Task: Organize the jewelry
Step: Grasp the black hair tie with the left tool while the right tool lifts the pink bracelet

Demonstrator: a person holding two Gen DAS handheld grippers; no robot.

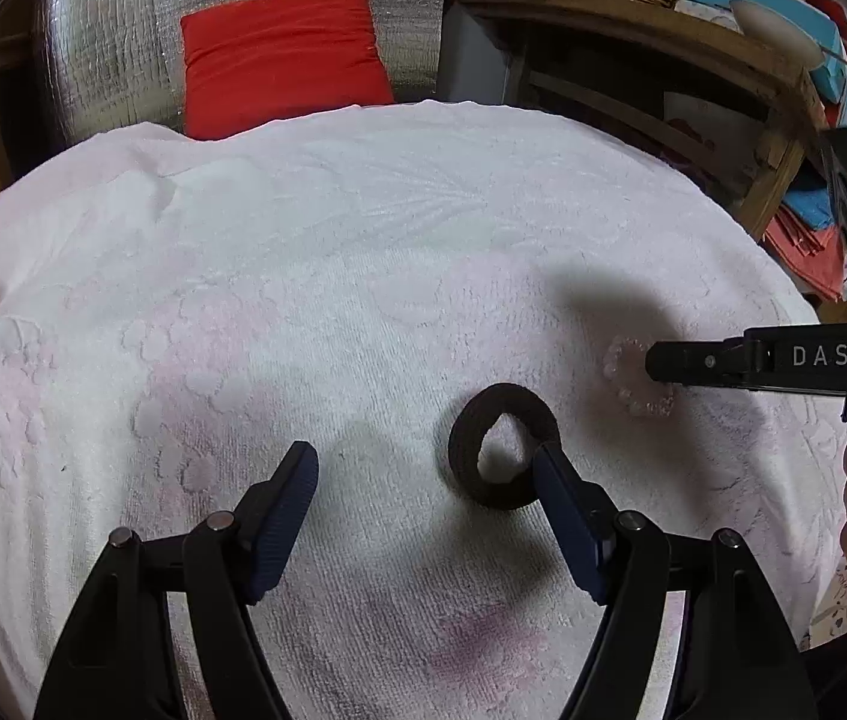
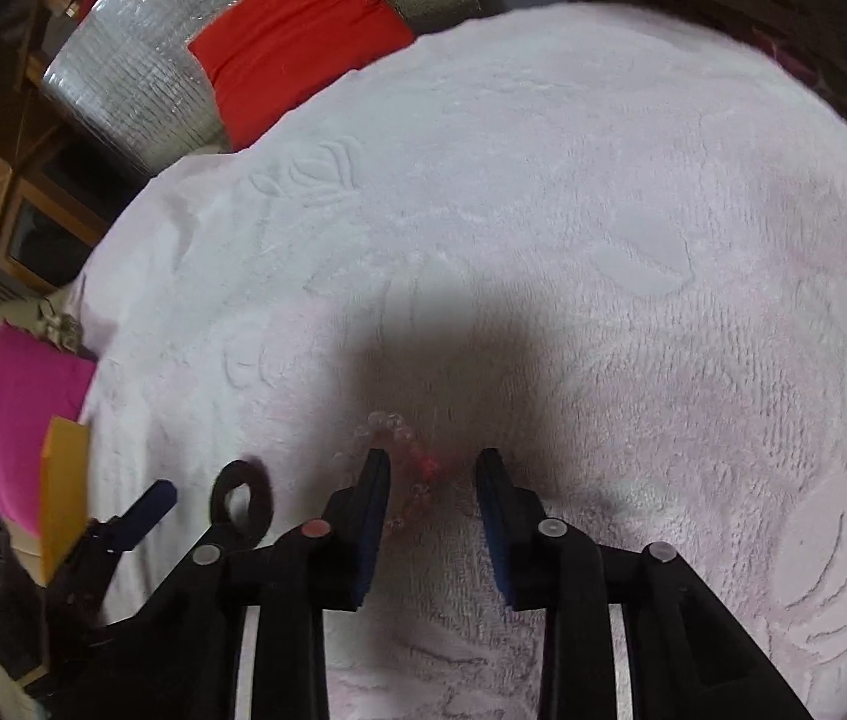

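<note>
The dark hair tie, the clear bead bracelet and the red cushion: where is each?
dark hair tie [image 1: 464, 420]: left wrist view, upper-left of its band.
clear bead bracelet [image 1: 616, 354]: left wrist view, beads on its left arc.
red cushion [image 1: 282, 54]: left wrist view, middle of its fabric.

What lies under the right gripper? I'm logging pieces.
A clear bead bracelet on the towel, between the open right gripper. Its near beads are hidden by the finger.
</note>
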